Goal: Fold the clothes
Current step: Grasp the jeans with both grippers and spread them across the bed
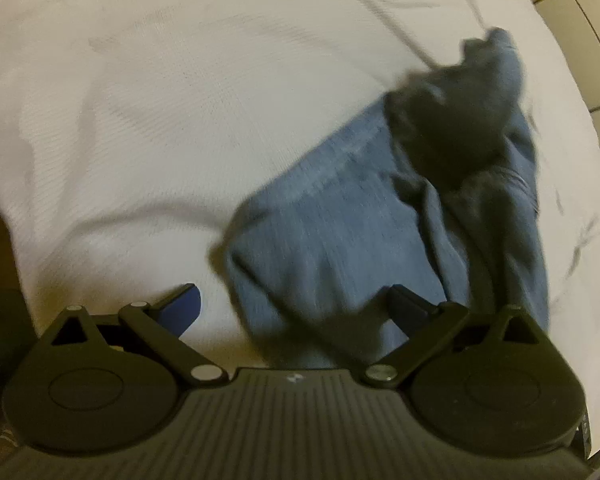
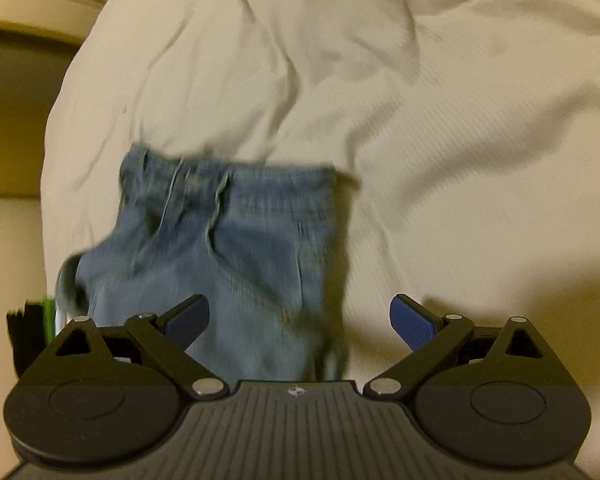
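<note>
I see blue denim jeans (image 2: 228,256) lying on a white bed sheet (image 1: 140,120); through the right wrist view they sit at about eleven o'clock from my right claw (image 2: 300,322), waistband at the far edge, bunched into a compact block with a loose flap at nine o'clock. My right claw is spread wide, nothing between its pads; my left claw (image 1: 296,308) is likewise spread apart and empty, the denim just ahead at one o'clock, a dark blurred shape (image 1: 452,120) over its far end that I cannot identify. Whether this bundle is half folded or nearly done, I cannot tell; any grip should take all layers at an edge, low and square, so the layers stay aligned.
</note>
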The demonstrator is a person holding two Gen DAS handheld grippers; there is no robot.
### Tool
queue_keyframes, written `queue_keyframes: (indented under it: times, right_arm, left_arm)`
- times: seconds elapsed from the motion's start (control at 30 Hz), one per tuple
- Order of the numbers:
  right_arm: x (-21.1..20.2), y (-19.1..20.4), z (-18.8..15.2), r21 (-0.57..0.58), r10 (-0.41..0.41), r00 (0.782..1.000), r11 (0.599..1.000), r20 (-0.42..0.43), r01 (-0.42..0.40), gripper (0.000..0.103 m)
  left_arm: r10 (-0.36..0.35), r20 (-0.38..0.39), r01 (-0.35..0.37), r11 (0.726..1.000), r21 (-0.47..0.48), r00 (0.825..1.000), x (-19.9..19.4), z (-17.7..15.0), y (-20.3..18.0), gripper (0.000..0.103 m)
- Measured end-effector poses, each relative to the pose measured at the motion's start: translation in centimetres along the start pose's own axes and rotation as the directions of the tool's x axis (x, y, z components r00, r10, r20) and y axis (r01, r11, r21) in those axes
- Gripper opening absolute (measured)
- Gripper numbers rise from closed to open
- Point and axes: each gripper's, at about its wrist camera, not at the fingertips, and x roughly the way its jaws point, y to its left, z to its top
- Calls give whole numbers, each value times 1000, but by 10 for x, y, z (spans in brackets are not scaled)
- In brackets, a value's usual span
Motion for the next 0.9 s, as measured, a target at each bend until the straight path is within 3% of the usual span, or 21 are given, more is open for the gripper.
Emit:
queue_keyframes:
  times: [0.07, 0.1, 0.13, 0.2, 0.27, 0.3, 0.33, 0.4, 0.5, 0.67, 0.77, 0.8, 0.87, 0.9]
  right_arm:
    - [16, 1, 9, 27, 4, 1000, 1000, 21, -5, 99]
    - [24, 2, 14, 40, 6, 999, 999, 32, -7, 99]
    - [32, 3, 19, 53, 8, 999, 999, 43, -10, 98]
    - [47, 4, 25, 72, 7, 999, 997, 50, -11, 83]
    - [55, 3, 24, 73, -4, 999, 997, 38, 1, 42]
    - [55, 3, 22, 72, -14, 999, 997, 44, 11, 34]
    - [50, 2, 20, 75, -3, 998, 997, 58, -2, 10]
    - [29, 1, 9, 74, 66, 993, 995, 97, -74, 9]
    - [-4, 7, -13, 32, 144, 983, 988, 115, -149, 9]
    - [-6, 21, -48, -86, 90, 995, 992, -38, -93, 8]
    - [-6, 30, -69, -161, 41, 991, 985, -130, -62, 11]
    - [-6, 33, -75, -186, 24, 987, 981, -160, -54, 14]
    - [-5, 38, -89, -237, -14, 976, 971, -218, -39, 50]
    - [-5, 41, -96, -262, -34, 969, 964, -246, -32, 60]
  left_arm:
    - [-2, -4, 2, 1000, 8, 1000, 9, 10, 0, 89]
    - [-4, -3, 4, 999, 35, 1000, 10, 15, -3, 68]
    - [-5, -3, 5, 998, 63, 1000, 12, 19, -7, 60]
    - [3, -1, -3, 992, 125, 1000, 11, 29, -15, 42]
    - [1, 8, -2, 983, 183, 1000, 5, 38, -23, 25]
    - [-5, 14, 2, 976, 216, 1000, 0, 43, -28, 22]
    - [-14, 26, 7, 966, 259, 1000, -6, 49, -34, 22]
    - [-31, 67, 5, 932, 362, 997, -20, 58, -49, 21]
    - [-68, 175, -36, 846, 532, 982, -49, 75, -77, 21]
    - [-21, 292, -165, 785, 597, 956, -76, 115, -93, 21]
    - [50, 308, -237, 756, 610, 950, -78, 128, -91, 31]
    - [79, 302, -254, 758, 601, 950, -74, 125, -85, 31]
    - [119, 295, -278, 760, 587, 948, -77, 114, -72, 30]
    - [132, 290, -283, 765, 578, 948, -82, 106, -66, 32]
